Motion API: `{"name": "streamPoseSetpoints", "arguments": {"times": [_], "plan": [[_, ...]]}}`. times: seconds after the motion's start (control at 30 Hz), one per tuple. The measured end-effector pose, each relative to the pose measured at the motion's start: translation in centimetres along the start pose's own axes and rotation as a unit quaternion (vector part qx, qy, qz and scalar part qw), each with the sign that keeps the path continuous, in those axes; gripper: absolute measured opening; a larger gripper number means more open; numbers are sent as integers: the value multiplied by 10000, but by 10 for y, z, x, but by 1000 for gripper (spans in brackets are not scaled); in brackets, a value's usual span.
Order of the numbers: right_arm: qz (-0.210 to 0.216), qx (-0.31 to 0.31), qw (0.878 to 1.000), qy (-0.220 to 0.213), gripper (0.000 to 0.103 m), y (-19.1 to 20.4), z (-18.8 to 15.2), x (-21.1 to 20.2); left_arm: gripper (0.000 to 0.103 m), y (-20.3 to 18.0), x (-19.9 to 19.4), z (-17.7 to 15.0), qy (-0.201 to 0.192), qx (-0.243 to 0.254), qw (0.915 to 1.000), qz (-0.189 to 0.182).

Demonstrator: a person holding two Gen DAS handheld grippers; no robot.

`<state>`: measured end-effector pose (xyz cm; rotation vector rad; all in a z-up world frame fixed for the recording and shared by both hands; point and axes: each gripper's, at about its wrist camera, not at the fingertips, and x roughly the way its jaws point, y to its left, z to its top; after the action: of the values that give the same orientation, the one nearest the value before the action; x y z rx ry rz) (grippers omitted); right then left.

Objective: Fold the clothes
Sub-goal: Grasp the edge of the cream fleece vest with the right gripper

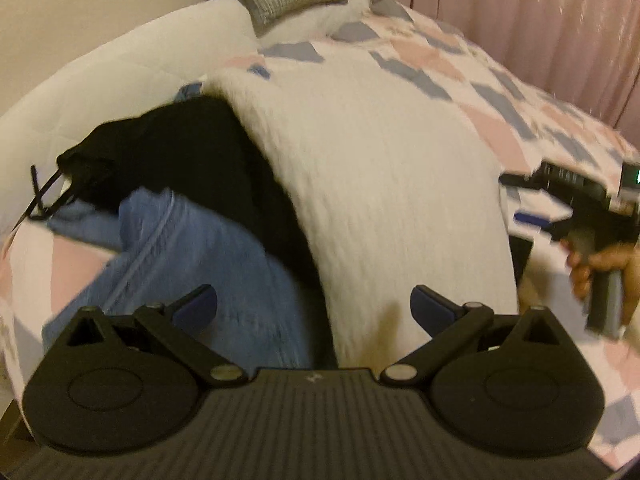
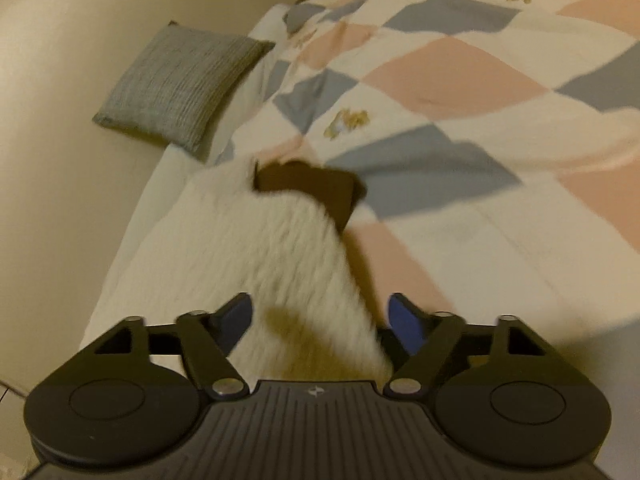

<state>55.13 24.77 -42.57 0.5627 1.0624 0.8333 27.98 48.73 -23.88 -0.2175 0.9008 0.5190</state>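
A folded white fluffy garment [image 1: 380, 184] lies on the bed, over a black garment [image 1: 192, 160] and a blue garment [image 1: 200, 256]. My left gripper [image 1: 314, 306] is open and empty just above the near edges of the blue and white garments. My right gripper [image 2: 320, 318] is open above the near end of the white garment [image 2: 256, 256]; a dark brown patch [image 2: 312, 186] sits at its far corner. The right gripper also shows in the left wrist view [image 1: 576, 200], held in a hand beside the white garment's right edge.
The bed has a quilt [image 2: 480, 80] with pink, blue and white diamonds. A grey cushion [image 2: 180, 84] leans by the cream wall, next to white pillows [image 1: 120, 64]. A pink curtain [image 1: 540, 12] hangs behind the bed. A black hanger hook [image 1: 44, 196] sticks out beside the black garment.
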Motion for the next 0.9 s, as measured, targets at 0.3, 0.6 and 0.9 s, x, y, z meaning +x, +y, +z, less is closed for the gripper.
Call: {"name": "streamPoseSetpoints", "arguments": {"times": [0.3,0.6,0.9], "plan": [[846,1015,9911,185,33,-17,2,33,102,4,5,5,143,-396,9986,-307],[1352,-591,9877,-525,11,80,-25,-123,101,11,-57,-6,49,-576,9979,-278],[1880,-173,9811,-432,9,121,-98,-297,101,-27,-158,-49,-83,-33,9988,-486]]}}
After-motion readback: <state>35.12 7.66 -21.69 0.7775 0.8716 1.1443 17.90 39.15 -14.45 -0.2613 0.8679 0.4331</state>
